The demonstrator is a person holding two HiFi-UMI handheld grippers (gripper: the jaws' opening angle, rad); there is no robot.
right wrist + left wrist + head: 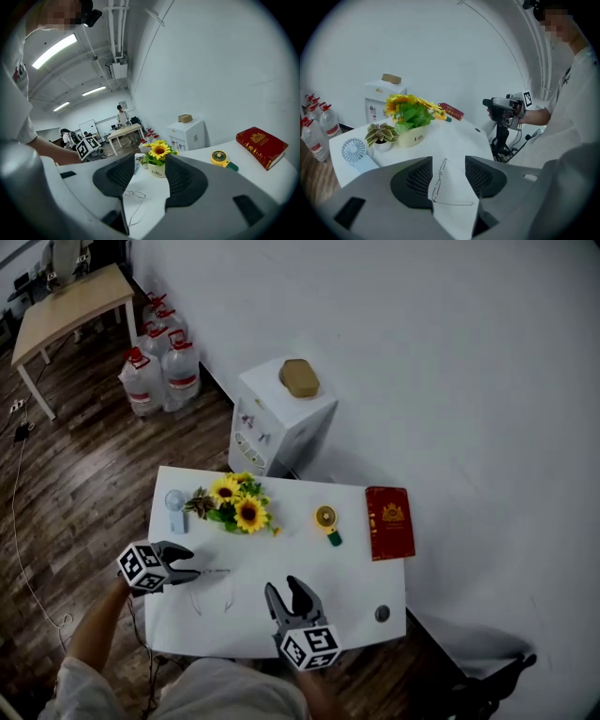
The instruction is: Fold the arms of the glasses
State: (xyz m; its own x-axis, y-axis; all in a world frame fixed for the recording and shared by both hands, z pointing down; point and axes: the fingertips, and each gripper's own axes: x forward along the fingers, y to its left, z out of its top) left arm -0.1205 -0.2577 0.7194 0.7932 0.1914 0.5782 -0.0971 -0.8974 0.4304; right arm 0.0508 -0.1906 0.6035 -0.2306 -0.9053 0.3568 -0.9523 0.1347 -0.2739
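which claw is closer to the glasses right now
Left. The left claw is right at the left end of the glasses; the right claw sits off to their right with a gap.

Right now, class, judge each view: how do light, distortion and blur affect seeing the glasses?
Head view: dim, dark corners, glasses faint on the white table. Left gripper view: fisheye-curved, brighter, glasses crisp. Right gripper view: fisheye too, ceiling lights glaring, glasses thin.
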